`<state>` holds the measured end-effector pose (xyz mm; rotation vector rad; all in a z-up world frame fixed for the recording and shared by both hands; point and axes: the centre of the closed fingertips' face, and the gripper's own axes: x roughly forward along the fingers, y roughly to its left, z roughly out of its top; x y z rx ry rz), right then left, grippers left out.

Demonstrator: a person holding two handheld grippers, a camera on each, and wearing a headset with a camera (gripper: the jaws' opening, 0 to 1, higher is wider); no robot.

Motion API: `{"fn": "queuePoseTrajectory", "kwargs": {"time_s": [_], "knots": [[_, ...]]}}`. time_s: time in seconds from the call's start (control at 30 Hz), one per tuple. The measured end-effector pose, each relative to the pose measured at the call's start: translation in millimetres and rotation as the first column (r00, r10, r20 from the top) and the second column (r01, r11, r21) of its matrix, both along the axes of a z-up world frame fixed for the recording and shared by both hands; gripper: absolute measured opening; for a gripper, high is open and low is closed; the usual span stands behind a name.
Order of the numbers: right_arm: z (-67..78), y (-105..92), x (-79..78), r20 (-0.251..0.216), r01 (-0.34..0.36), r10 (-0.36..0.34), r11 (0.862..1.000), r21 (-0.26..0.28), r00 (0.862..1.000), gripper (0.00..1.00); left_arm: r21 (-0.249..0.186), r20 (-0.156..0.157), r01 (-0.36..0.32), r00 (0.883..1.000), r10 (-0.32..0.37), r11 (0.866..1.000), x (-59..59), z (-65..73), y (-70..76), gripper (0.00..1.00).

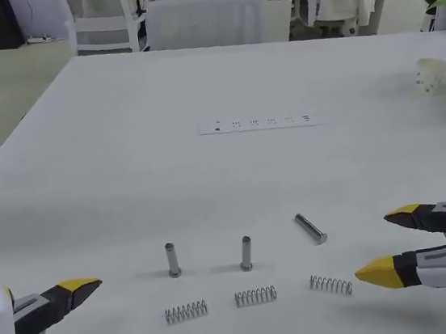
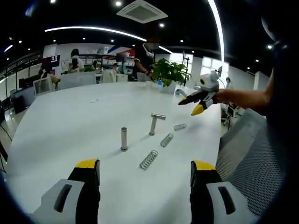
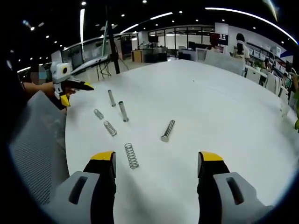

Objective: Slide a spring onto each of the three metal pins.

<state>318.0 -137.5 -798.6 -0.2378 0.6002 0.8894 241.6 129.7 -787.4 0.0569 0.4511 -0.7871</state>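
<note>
Two metal pins (image 1: 172, 260) (image 1: 246, 254) stand upright on the white table (image 1: 208, 177). A third pin (image 1: 310, 228) lies on its side to their right. In front of them three springs (image 1: 185, 311) (image 1: 256, 296) (image 1: 330, 285) lie in a row. My left gripper (image 1: 116, 320) is open at the near left, beside the left spring (image 2: 148, 159). My right gripper (image 1: 387, 243) is open at the right, just past the right spring (image 3: 131, 155) and the lying pin (image 3: 167, 130). Nothing is between either pair of jaws.
A flat strip with small markings (image 1: 254, 123) lies mid-table beyond the pins. A crumpled paper cup (image 1: 431, 74) stands at the far right, near a green plant (image 2: 170, 72). Chairs (image 1: 201, 23) line the far edge of the table.
</note>
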Motion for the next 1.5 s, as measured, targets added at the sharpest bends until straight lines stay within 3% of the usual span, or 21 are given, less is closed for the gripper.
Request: {"fn": "queuePoseTrajectory", "kwargs": {"time_s": [1.17, 1.5], "knots": [[-6.2, 12.5, 36.4, -0.039, 0.000, 0.000, 1.000, -0.015, 0.999, 0.69, 0.003, -0.005, 0.003, 1.000, -0.003, 1.000, 1.6, -0.5, 0.1, 0.76], [-4.8, 25.6, 49.9, -0.038, -0.018, 0.018, 1.000, -0.017, 0.999, 0.69, 0.000, -0.009, 0.001, 1.000, -0.001, 1.000, 1.5, -2.2, -0.1, 0.76]]}}
